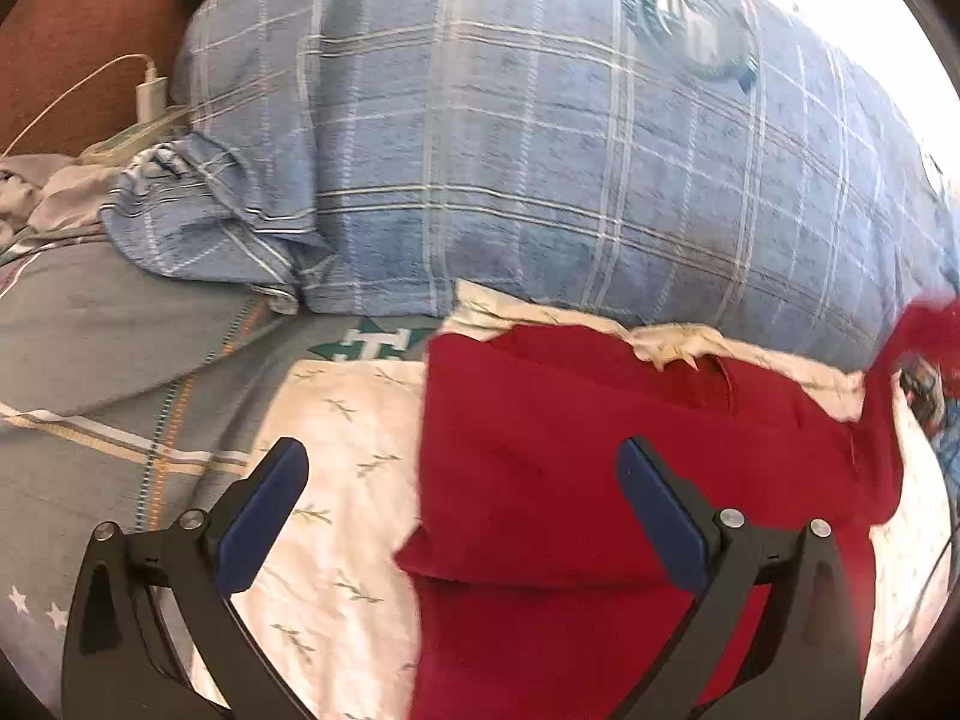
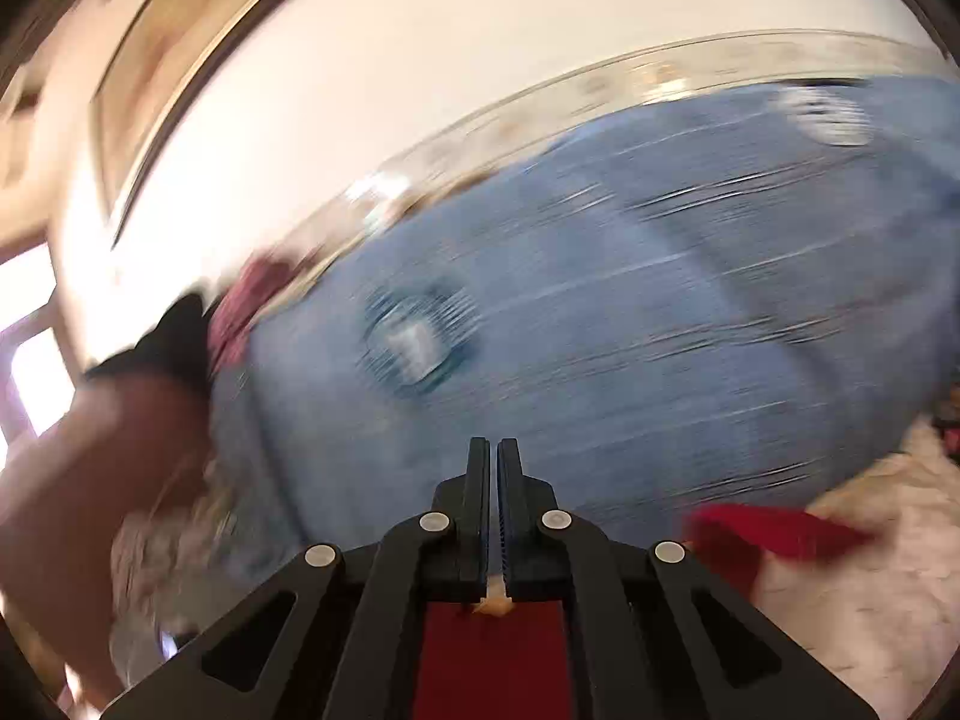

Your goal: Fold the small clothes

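Note:
A red garment point(image 1: 600, 450) with a cream edge lies spread on a white leaf-print cloth point(image 1: 342, 480) on the bed. My left gripper point(image 1: 462, 450) hangs open just above the garment's left edge, with nothing pinched between its blue pads. The garment's far right corner point(image 1: 924, 330) is pulled up off the bed and blurred. In the blurred right wrist view my right gripper point(image 2: 493, 450) is shut. Red cloth point(image 2: 492, 654) hangs below its jaws, with a cream scrap caught at their base. More of the red garment point(image 2: 774, 531) trails to the right.
A big blue plaid quilt point(image 1: 540, 150) is bunched behind the garment, with a round dark gadget point(image 1: 690, 24) on top. A white charger and cable point(image 1: 147, 93) lie at far left by a brown cushion point(image 1: 72, 48). Grey bedding point(image 1: 90, 330) covers the left.

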{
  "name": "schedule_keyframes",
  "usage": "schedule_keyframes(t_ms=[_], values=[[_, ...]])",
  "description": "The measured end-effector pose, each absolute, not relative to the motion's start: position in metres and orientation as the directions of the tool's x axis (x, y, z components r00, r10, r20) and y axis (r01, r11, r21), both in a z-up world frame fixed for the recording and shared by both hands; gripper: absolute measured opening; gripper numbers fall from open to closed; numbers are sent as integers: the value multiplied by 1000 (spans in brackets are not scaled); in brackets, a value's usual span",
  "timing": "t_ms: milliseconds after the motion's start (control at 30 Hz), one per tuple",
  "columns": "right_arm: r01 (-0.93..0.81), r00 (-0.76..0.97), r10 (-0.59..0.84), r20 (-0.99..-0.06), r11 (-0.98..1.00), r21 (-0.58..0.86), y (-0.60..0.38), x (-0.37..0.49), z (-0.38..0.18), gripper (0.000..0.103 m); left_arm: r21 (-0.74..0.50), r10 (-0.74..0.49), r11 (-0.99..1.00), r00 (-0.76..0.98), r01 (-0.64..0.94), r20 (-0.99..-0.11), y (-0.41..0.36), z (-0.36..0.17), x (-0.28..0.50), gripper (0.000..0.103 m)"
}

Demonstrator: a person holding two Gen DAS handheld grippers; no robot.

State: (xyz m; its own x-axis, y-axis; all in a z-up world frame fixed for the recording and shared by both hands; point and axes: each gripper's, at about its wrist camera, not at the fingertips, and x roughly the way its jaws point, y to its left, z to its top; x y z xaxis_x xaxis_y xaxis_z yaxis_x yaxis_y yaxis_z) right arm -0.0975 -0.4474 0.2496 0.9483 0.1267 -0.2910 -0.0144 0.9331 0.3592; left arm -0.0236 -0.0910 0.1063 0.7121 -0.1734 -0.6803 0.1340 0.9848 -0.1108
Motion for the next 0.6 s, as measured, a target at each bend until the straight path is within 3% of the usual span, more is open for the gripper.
schedule_keyframes(t_ms=[100,200,233,333,367,500,600], values=[[-90,906,200,-374,952,291,-390,-71,221,2,-110,-157,988,715,112,-682,-81,105,-22,103],[-62,877,184,-443,959,276,-375,-59,190,6,-106,-153,988,706,111,-692,-74,100,-22,103],[-27,878,150,-454,963,267,-380,-60,184,13,-96,-148,989,707,113,-692,-73,97,-23,103],[100,882,43,-469,956,276,-421,-75,169,50,-91,-141,990,701,108,-699,-70,90,-21,103],[174,883,-21,-469,942,286,-445,-84,165,57,-98,-143,990,696,105,-704,-69,88,-19,103],[382,839,-203,-505,881,279,-509,-106,155,60,-123,-162,987,686,106,-709,-75,84,-16,103],[387,807,-162,-567,871,302,-531,-102,142,60,-121,-174,985,682,124,-711,-87,83,-15,103]])
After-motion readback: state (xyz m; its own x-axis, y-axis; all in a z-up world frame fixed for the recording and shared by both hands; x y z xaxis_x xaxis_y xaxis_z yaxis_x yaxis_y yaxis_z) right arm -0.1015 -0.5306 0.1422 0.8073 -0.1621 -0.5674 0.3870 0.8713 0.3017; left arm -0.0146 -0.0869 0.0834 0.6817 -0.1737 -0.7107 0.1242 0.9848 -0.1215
